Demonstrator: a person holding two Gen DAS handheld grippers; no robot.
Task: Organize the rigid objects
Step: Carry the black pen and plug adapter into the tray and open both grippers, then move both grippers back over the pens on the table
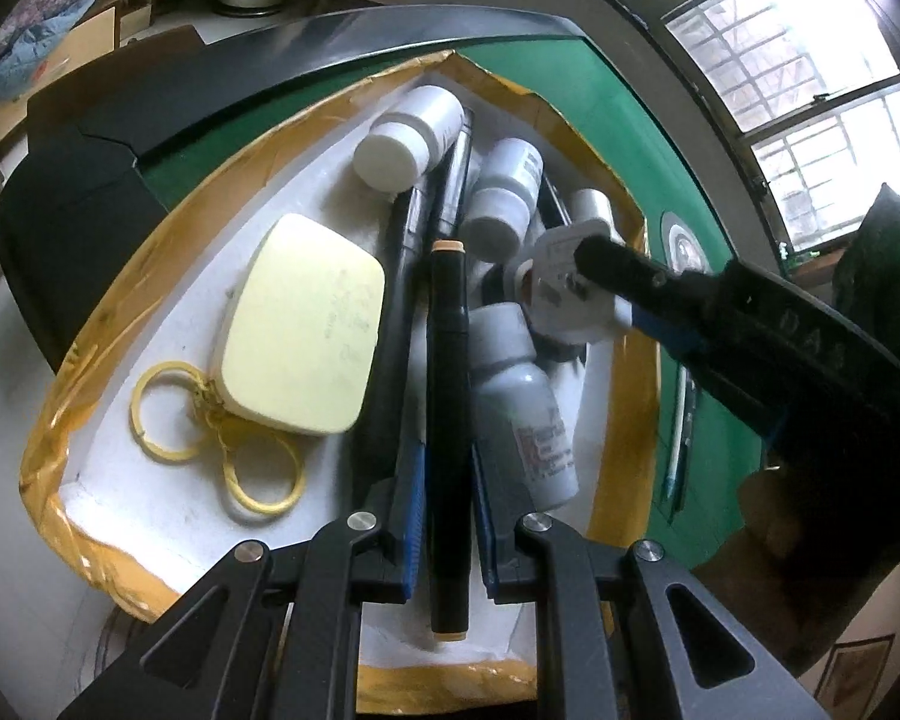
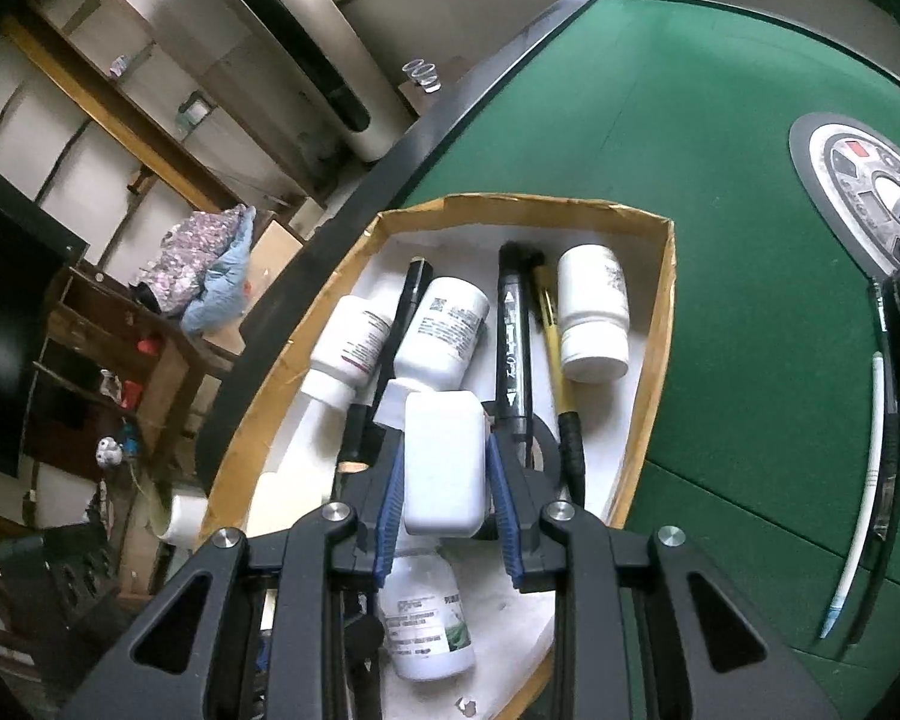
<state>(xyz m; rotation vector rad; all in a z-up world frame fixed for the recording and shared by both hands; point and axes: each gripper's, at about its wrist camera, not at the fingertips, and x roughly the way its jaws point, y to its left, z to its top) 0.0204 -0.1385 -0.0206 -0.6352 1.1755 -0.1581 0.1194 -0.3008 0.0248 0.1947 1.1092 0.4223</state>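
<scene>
The counter is green with a black rim. The box has tan taped walls and a white lining. Inside lie a pale yellow case with yellow rings, white bottles printed in grey, and a black marker with beige ends.

A barred, daylit window is seen at two o'clock beyond the green-felted, black-rimmed bench. Wooden shelving against pale walls is seen at nine o'clock.
</scene>
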